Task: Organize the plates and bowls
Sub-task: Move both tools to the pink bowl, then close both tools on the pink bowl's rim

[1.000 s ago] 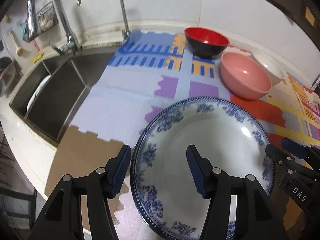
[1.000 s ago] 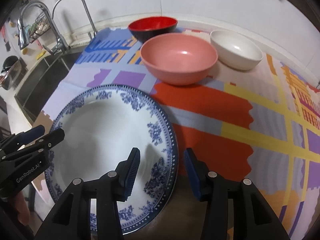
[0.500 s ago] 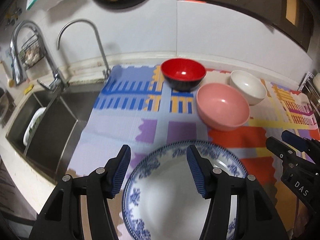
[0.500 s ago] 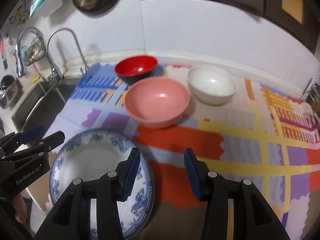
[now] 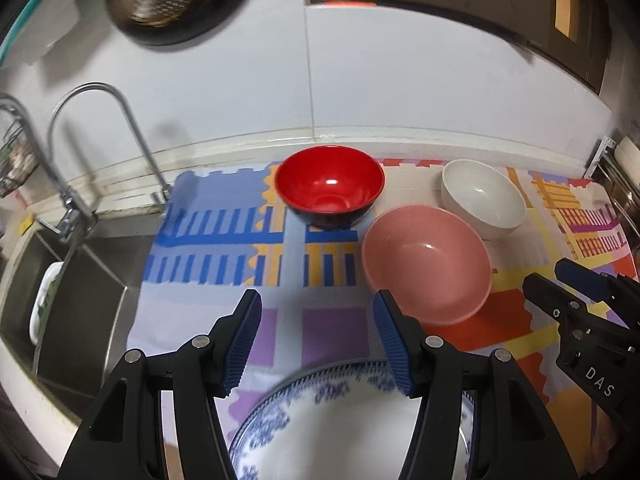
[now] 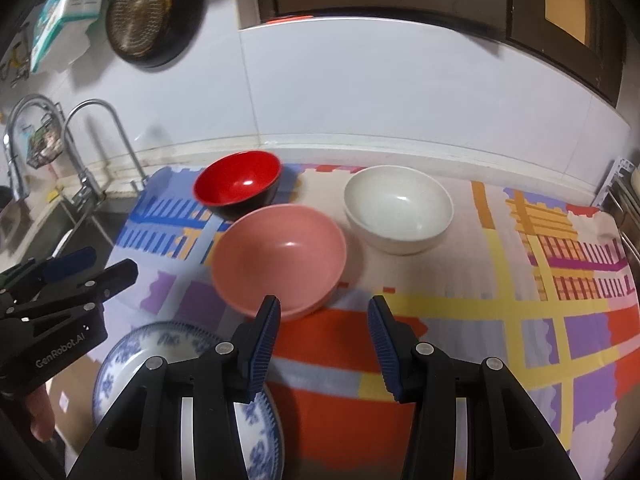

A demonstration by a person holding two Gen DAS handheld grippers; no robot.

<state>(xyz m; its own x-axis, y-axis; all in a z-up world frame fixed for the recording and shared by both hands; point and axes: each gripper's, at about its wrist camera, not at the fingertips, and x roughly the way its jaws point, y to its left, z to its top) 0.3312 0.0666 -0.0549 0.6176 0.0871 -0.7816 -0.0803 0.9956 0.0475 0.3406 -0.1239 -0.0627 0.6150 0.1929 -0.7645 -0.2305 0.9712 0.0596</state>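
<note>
Nothing looks sorted yet. From the left, the glossy red bowl with a black outside [image 5: 330, 184], the matte pink bowl [image 5: 426, 260] and the white ceramic bowl [image 5: 482, 202] sit unstacked on the patchwork mat [image 6: 520, 320], the blue-patterned white plate [image 5: 348, 420] nearest. The left gripper [image 5: 316, 340] and right gripper [image 6: 322, 346] hover tilted downward, jaws half-spread and empty.

Your counter [image 6: 400, 152], patterned mat [image 6: 500, 320] spread over it, red bowl [image 6: 240, 184], pink bowl [image 6: 280, 264], white bowl [image 6: 400, 208], blue-and-white plate [image 6: 160, 344] resting on the mat, bowls close together.
</note>
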